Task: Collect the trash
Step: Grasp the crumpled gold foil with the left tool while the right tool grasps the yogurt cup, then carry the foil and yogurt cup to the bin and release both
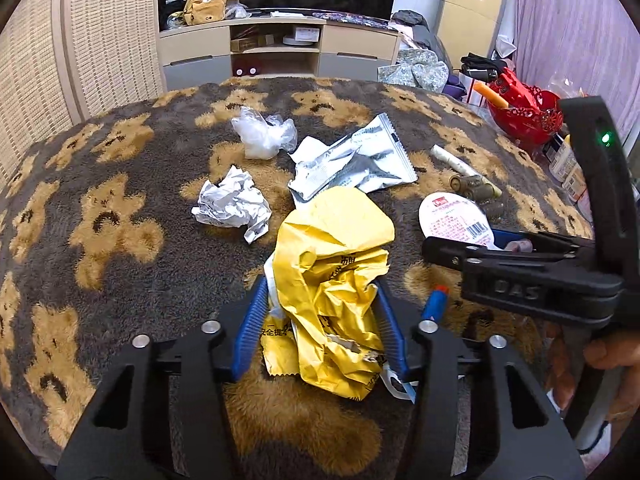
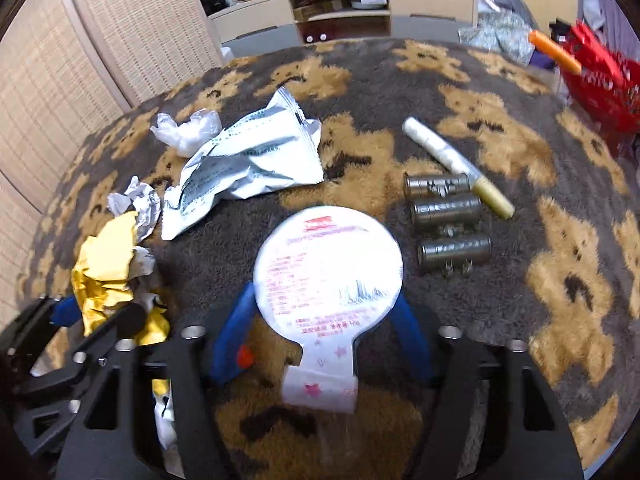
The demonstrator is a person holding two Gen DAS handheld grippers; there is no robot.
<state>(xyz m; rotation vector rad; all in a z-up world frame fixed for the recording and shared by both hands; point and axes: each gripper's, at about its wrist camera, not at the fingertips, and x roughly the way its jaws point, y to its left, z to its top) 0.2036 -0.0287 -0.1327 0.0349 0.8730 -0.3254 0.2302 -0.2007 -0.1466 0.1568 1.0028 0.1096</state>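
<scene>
A crumpled yellow wrapper (image 1: 332, 264) lies on the bear-patterned blanket (image 1: 120, 220). My left gripper (image 1: 320, 284) is shut on it, with the blue fingers (image 1: 252, 316) against both of its sides. A round white foil lid (image 2: 328, 264) with pink print lies flat, its tab toward the camera. My right gripper (image 2: 326, 294) straddles the lid with its blue fingers (image 2: 234, 336) at the lid's two edges, and I see no squeeze on it. In the left wrist view the right gripper (image 1: 464, 242) reaches in from the right over the lid (image 1: 456, 218).
On the blanket also lie a silver-white pouch (image 1: 352, 164), a crumpled white paper (image 1: 232, 204), a clear plastic wad (image 1: 264, 132), a white-and-gold roll (image 2: 452, 156) and three metal cylinders (image 2: 448, 216). A red basket (image 1: 524, 116) stands at the right edge. A hand (image 1: 608, 352) holds the right gripper.
</scene>
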